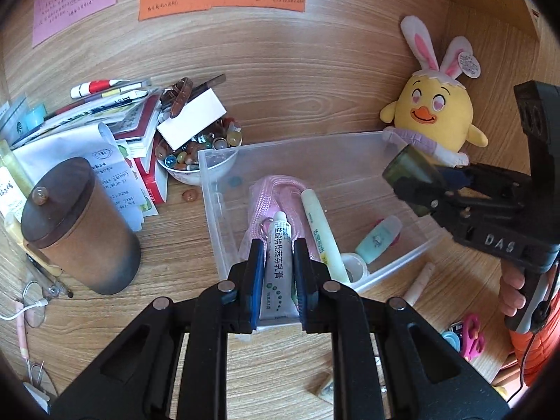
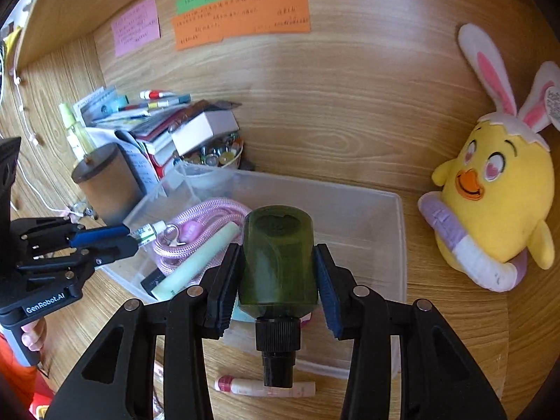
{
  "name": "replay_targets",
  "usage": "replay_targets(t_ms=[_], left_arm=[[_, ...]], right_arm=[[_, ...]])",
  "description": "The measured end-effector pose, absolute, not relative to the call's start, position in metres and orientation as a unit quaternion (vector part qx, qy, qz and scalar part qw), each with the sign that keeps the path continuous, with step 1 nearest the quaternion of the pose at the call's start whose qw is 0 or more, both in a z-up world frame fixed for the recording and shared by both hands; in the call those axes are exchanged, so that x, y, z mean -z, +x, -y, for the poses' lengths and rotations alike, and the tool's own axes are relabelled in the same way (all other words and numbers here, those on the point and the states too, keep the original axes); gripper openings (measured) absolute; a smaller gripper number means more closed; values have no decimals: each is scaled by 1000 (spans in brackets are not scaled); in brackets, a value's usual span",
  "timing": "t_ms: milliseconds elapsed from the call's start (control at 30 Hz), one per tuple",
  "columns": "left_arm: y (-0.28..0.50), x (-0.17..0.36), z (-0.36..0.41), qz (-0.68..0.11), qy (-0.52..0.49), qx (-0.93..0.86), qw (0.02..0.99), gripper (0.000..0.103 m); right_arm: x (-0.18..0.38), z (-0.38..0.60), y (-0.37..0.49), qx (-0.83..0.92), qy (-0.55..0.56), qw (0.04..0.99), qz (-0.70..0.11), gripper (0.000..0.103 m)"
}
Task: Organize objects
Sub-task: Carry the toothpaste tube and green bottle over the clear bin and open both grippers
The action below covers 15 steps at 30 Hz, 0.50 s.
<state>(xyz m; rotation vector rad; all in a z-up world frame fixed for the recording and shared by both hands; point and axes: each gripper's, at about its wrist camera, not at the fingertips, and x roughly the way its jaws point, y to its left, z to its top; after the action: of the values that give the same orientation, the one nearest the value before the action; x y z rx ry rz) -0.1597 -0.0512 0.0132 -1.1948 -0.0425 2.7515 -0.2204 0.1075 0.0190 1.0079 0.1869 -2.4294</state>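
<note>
Left tongs [image 1: 278, 273] clamp the white ointment tube [image 1: 276, 266], right tongs [image 2: 278, 280] the dark green plastic bottle [image 2: 278, 259], both above the clear plastic bin [image 2: 399, 245] mid-table; lower each inside before releasing.

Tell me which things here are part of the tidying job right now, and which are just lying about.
In the job:
- white ointment tube, held in left tongs
- dark green plastic bottle, held in right tongs
- clear plastic bin

Lying about:
- yellow plush chick with bunny ears
- brown lidded canister
- bowl of glass marbles
</note>
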Motion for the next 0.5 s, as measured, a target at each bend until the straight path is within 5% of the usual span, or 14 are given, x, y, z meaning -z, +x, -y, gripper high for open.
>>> replay_targets(t_ms=[500], left_arm=[[-166,-6,45,6,-403,-913,70,17]], right_arm=[[3,-78,-222,864,404,286,-93,38]])
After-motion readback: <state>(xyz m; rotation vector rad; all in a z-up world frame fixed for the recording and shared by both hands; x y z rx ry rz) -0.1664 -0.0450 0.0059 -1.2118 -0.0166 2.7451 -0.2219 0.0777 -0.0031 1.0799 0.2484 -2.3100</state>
